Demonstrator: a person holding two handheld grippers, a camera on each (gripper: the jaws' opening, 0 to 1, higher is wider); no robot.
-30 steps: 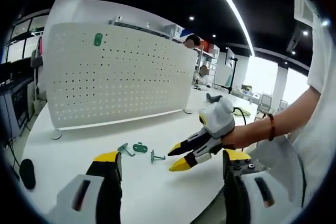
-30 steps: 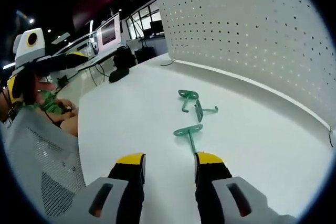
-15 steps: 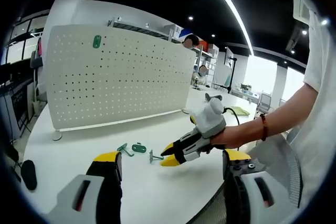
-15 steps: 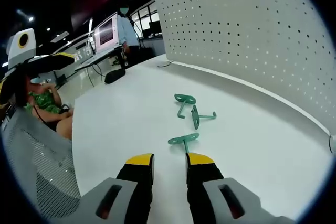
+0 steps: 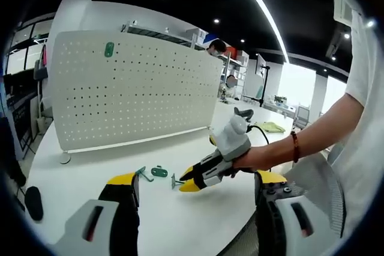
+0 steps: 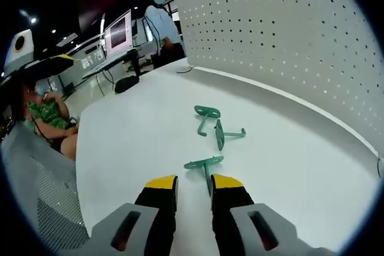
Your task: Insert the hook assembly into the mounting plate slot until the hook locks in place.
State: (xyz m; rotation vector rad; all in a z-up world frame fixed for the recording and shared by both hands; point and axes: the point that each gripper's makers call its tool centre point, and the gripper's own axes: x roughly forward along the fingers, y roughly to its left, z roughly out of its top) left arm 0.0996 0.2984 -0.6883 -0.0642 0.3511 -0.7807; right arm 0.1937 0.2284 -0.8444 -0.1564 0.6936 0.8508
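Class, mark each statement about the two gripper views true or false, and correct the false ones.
1. Three green hooks lie on the white table. True: nearest hook, middle hook, far hook.
2. The right gripper is closing in on the nearest hook. True.
3. The pegboard lies flat on the table. False: it stands upright.
4. The pegboard carries no green piece. False: a green piece sits near its top.
5. The left gripper grips a hook. False: its jaws stand wide apart, holding nothing.

white table (image 6: 138,130) with three green hooks (image 6: 204,163), pegboard (image 6: 288,34) upright
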